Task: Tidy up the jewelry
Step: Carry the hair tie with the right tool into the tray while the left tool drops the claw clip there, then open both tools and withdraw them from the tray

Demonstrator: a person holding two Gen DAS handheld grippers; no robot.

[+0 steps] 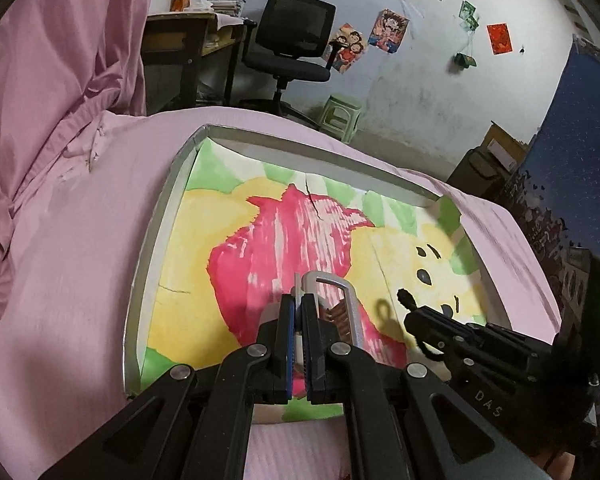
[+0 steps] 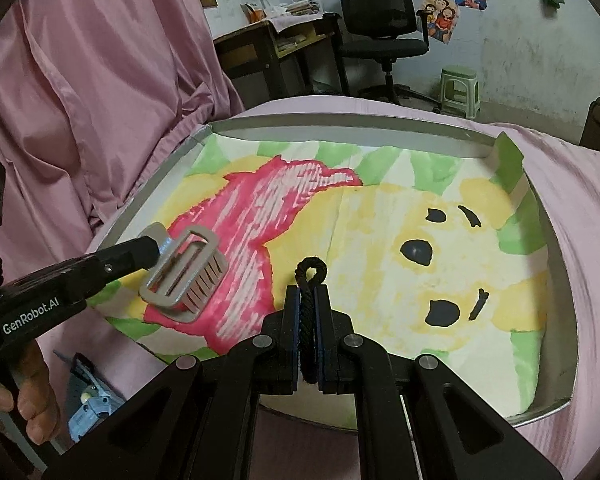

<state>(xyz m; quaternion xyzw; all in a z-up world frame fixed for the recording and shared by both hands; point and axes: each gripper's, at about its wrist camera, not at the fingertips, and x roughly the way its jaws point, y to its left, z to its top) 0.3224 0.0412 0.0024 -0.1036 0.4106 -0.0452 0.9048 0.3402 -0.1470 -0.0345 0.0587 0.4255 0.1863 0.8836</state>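
A shallow grey-rimmed tray (image 1: pixel 160 240) lined with a painted bear picture lies on a pink sheet. My left gripper (image 1: pixel 298 300) is shut on a grey rectangular clip with brown comb teeth (image 1: pixel 340 292), held just above the red patch of the picture. In the right wrist view the same clip (image 2: pixel 184 276) juts from the left gripper (image 2: pixel 158 250) over the tray's (image 2: pixel 340 126) left side. My right gripper (image 2: pixel 307 292) is shut on a black braided cord (image 2: pixel 311 270) whose loop sticks up past the fingertips. From the left wrist view, the right gripper (image 1: pixel 410 308) and cord loop (image 1: pixel 404 296) hover over the bear's face.
Pink fabric (image 1: pixel 60 80) hangs at the left. Beyond the bed stand a black office chair (image 1: pixel 296 40), a green stool (image 1: pixel 340 114) and a desk (image 1: pixel 180 36). A hand (image 2: pixel 28 404) grips the left tool; a blue object (image 2: pixel 88 408) lies below the tray's near-left corner.
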